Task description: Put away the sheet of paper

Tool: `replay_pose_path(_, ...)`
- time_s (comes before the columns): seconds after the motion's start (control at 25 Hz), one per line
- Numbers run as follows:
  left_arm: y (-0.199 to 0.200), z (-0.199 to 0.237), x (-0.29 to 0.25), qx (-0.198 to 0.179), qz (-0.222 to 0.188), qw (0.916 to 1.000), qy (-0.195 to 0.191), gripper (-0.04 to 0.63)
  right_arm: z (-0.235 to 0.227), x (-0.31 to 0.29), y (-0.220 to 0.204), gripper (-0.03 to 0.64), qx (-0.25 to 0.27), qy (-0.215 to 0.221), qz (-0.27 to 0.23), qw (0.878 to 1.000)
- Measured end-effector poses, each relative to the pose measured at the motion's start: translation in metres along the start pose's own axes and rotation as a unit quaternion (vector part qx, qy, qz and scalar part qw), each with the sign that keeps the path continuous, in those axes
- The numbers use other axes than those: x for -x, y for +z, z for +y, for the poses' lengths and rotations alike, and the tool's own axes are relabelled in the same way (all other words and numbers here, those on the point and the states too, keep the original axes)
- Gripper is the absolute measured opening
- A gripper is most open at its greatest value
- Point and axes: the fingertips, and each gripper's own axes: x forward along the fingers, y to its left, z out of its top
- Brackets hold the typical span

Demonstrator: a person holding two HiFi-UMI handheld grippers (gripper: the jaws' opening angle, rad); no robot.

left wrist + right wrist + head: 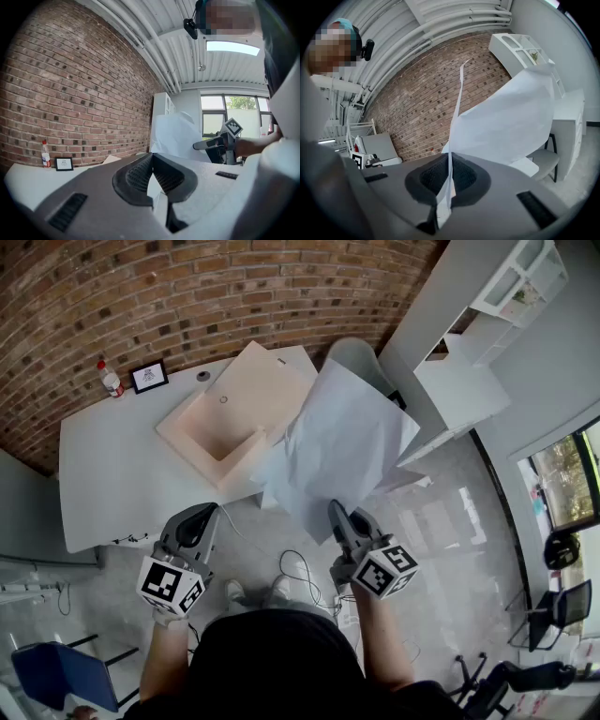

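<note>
Sheet of paper [342, 442] pinched at its near edge by right tongs [335, 510].
We note it rises toward 12 o'clock; open box [230, 418] lies at 10 o'clock; left tongs [208, 512] closed on nothing.

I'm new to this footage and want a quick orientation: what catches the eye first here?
A big white sheet of paper, pinched at its lower edge in the right gripper, stands up curled over the right end of the white table. Just left of it on the table sits an open beige box, with a red brick wall beyond. The left gripper is empty, jaws together.
</note>
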Motion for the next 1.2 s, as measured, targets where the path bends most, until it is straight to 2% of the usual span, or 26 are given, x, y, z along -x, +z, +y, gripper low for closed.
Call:
replay_pose_path(0.4, -0.005, -0.01, -0.031, -0.001, 0.003, 1.0, 0.008, 0.003, -0.031, -0.002, 0.008, 0.009, -0.006, 0.006, 0.004, 1.0)
replay_pose_path(0.8, -0.015, -0.019, -0.068, 0.002, 0.017, 0.999, 0.041, 0.003, -0.081, -0.01, 0.019, 0.009, -0.02, 0.027, 0.011, 0.999)
replay_pose_path(1.0, -0.022, -0.003, -0.087, 0.012, 0.025, 0.9983, 0.051, 0.003, -0.101, -0.034, 0.022, 0.009, -0.025, 0.027, 0.024, 0.999)
replay_pose_path(1.2, -0.024, 0.033, -0.113, 0.022, 0.026, 0.9982, 0.049, 0.003, -0.115, -0.075, 0.029, 0.009, -0.024, 0.02, 0.033, 0.999)
